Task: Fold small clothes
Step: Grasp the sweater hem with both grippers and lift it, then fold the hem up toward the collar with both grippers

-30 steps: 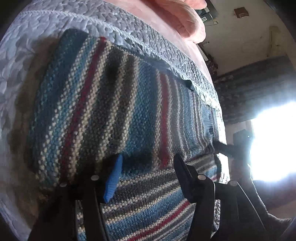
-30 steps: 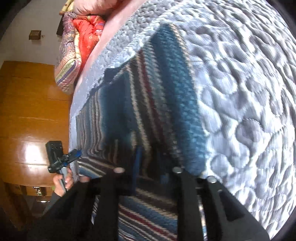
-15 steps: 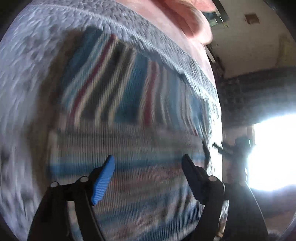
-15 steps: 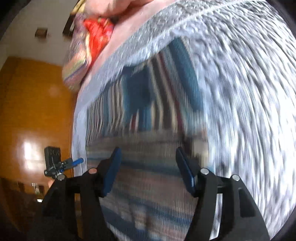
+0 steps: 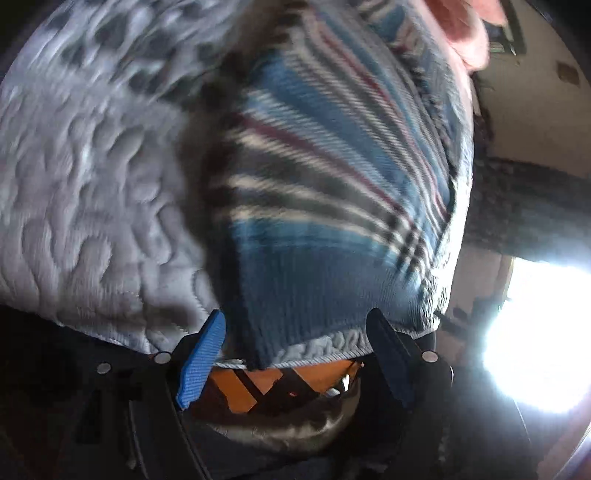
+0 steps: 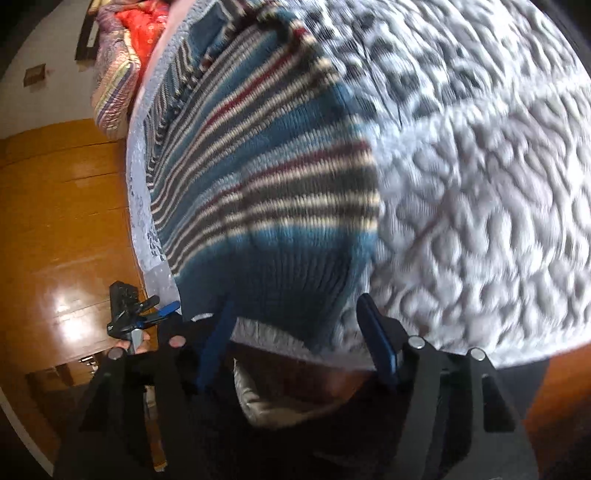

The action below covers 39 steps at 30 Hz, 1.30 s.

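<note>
A striped knit garment [image 5: 325, 192] in blue, grey, cream and dark red lies folded on a grey quilted bed cover [image 5: 92, 177], its plain blue hem at the cover's near edge. My left gripper [image 5: 295, 332] stands open just short of that hem, nothing between its fingers. In the right wrist view the same garment [image 6: 266, 177] lies ahead and my right gripper [image 6: 295, 325] is open at the hem's near edge, holding nothing. The left gripper [image 6: 144, 314] shows small at the left there, over the floor. Both views are motion-blurred.
The quilted cover [image 6: 480, 184] spreads wide to the right. A wooden floor [image 6: 55, 206] lies beyond the bed's left side. Red and patterned bedding [image 6: 122, 55] is piled at the far end. A pink pillow [image 5: 465, 29] sits at the far end; a bright window [image 5: 535, 332] glares at right.
Both grippers have let go of the garment and drawn back toward the bed's near edge. The lifted layer now lies flat, folded over the rest.
</note>
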Motion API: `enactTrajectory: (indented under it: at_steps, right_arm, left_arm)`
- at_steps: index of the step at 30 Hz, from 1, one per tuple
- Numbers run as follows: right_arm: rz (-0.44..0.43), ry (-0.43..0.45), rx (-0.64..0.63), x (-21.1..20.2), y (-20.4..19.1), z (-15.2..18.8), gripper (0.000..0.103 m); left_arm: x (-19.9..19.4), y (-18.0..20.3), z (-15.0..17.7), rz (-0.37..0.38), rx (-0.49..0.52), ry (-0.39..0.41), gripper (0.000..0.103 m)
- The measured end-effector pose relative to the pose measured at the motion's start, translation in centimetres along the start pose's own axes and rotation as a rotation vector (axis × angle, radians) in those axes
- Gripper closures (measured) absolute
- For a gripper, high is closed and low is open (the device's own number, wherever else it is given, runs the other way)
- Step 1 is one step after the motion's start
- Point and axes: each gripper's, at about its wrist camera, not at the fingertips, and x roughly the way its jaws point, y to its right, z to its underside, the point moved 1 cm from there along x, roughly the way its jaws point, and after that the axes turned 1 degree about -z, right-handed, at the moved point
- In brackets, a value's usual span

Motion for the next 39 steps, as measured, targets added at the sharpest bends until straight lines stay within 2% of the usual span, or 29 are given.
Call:
enactTrajectory:
  at_steps: [4,10,15,16,18,20,21,22,23,24,25,26,27,34,39]
  right_arm:
    - [0.035,-0.030,0.009,1.3,-1.1,0.7,0.038]
    - [0.104,-0.074,0.035,4.4,-1.0,0.3,0.039]
    - [0.085,-0.068,0.061,6.2,-1.2,0.0,0.039]
    - [0.075,-0.065,0.065,6.4,-1.3,0.1,0.039]
    - [0.068,-0.064,0.071,7.0,-1.6,0.1,0.041]
    - [0.071,-0.058,0.075,7.2,-1.7,0.0,0.044]
    - [0.068,-0.057,0.078,7.2,-1.6,0.0,0.051]
    - [0.064,-0.056,0.085,7.2,-1.5,0.1,0.057]
    - [0.065,-0.054,0.088,7.2,-1.5,0.2,0.061]
    - [0.065,-0.055,0.086,7.3,-1.5,0.2,0.070]
    - [0.061,-0.056,0.084,7.2,-1.4,0.4,0.083]
    - [0.046,-0.056,0.081,7.0,-1.2,0.6,0.091]
    - [0.035,-0.047,0.076,6.7,-1.1,0.8,0.094]
    - [-0.134,0.073,0.021,1.7,-3.0,2.0,0.095]
    - [-0.198,0.149,-0.020,-1.9,-4.8,1.2,0.096]
  left_arm:
    - [0.6,-1.7,0.2,0.031,-0.069,0.004,0.024]
    - [2.2,-1.5,0.7,0.018,-0.055,-0.012,0.024]
    - [3.0,-1.1,1.3,0.036,-0.048,-0.008,0.027]
    - [3.1,-1.2,1.3,0.044,-0.053,-0.001,0.030]
    - [3.7,-1.1,1.4,0.052,-0.064,-0.014,0.063]
    - [3.9,-1.2,1.4,0.046,-0.073,-0.016,0.071]
    - [3.9,-1.2,1.5,0.040,-0.075,-0.009,0.079]
    - [3.8,-1.3,1.6,0.046,-0.081,-0.001,0.083]
    - [3.5,-1.4,1.7,0.058,-0.085,0.013,0.090]
    - [3.3,-1.4,1.8,0.068,-0.086,0.024,0.092]
    - [3.0,-1.5,1.9,0.086,-0.085,0.037,0.093]
    - [2.6,-1.4,2.0,0.103,-0.083,0.049,0.093]
    - [2.0,-1.2,2.3,0.132,-0.078,0.066,0.093]
    - [-1.7,0.8,3.7,0.297,-0.050,0.159,0.094]
    - [-5.3,2.4,3.1,0.377,-0.028,0.226,0.094]
